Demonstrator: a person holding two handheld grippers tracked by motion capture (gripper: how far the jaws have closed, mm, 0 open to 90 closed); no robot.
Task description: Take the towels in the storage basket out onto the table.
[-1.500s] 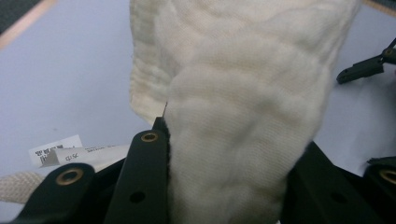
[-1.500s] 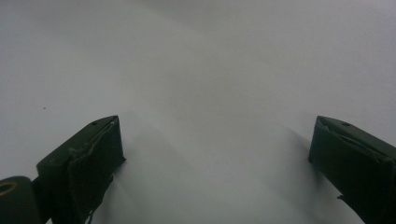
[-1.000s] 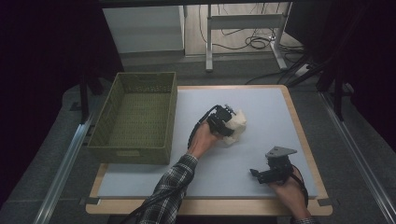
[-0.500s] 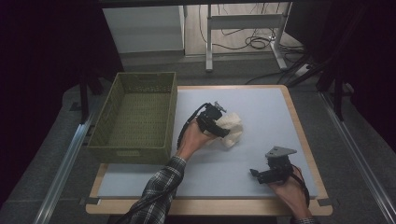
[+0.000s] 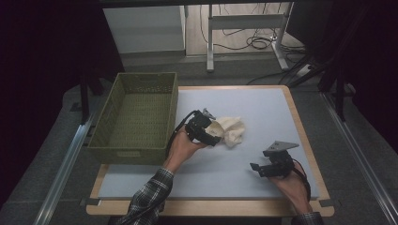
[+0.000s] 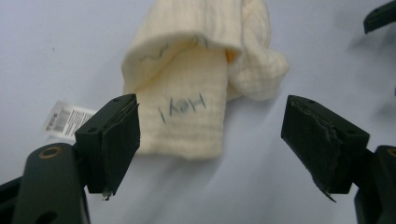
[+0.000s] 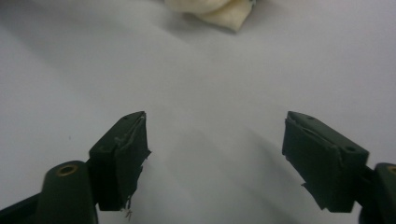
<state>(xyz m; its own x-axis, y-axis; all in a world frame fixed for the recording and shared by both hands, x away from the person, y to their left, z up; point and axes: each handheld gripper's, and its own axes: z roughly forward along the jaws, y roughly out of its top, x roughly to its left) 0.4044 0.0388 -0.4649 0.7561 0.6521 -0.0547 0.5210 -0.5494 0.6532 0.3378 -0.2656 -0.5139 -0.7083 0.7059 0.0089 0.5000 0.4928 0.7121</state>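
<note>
Two black fingers (image 7: 121,158) of the right gripper (image 7: 215,158) rise from the bottom edge, standing wide apart with bare tabletop (image 7: 215,84) between them; they have just been closing, and nothing lies in the gap. Frayed padding shows along their inner faces. Farther off, at the top edge, lies a cream knitted cloth (image 7: 212,8), well apart from the fingers.

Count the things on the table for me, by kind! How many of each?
Cream knitted cloth, lying on the mat with a white tag: 1
Green woven basket: 1
Grippers, left gripper and right gripper, both with jaws apart and nothing between them: 2
Total: 4
</note>
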